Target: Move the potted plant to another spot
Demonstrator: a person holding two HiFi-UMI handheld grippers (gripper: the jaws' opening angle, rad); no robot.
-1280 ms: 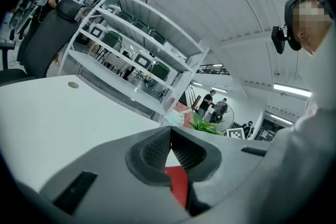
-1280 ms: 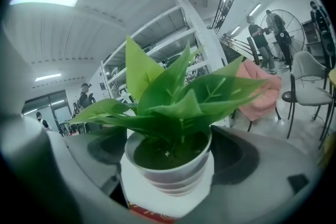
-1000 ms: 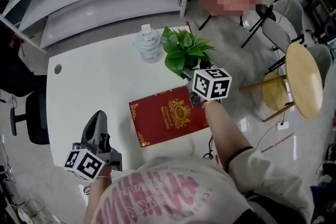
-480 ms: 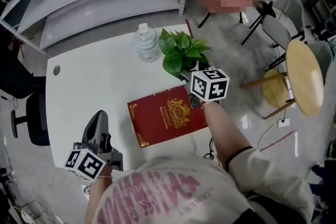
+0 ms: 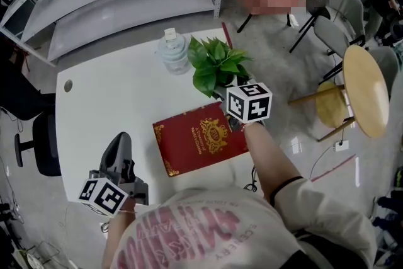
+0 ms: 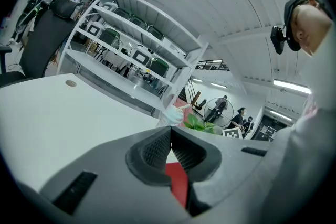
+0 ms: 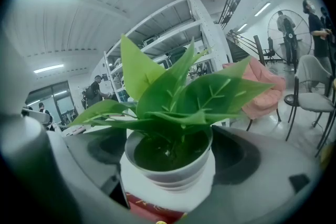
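Observation:
The potted plant (image 5: pixel 214 65) has broad green leaves and a white pot (image 7: pixel 169 173). It is at the table's far right, between the water bottle and the red book. My right gripper (image 7: pixel 168 165) is shut on the pot, one jaw on each side. In the head view the right gripper (image 5: pixel 232 90) reaches under the leaves, which hide the pot. The red book's edge (image 7: pixel 157 208) shows just below the pot; I cannot tell whether they touch. My left gripper (image 5: pixel 121 147) lies shut and empty near the table's front left, far from the plant (image 6: pixel 202 124).
A red book (image 5: pixel 200 138) with gold print lies on the white table (image 5: pixel 107 104) just in front of the plant. A clear water bottle (image 5: pixel 173 52) stands to the plant's left. Past the table's right edge are a round wooden stool (image 5: pixel 362 94) and chairs. Shelving runs along the back.
The right gripper and the plant have shifted very slightly left. The left gripper has not moved.

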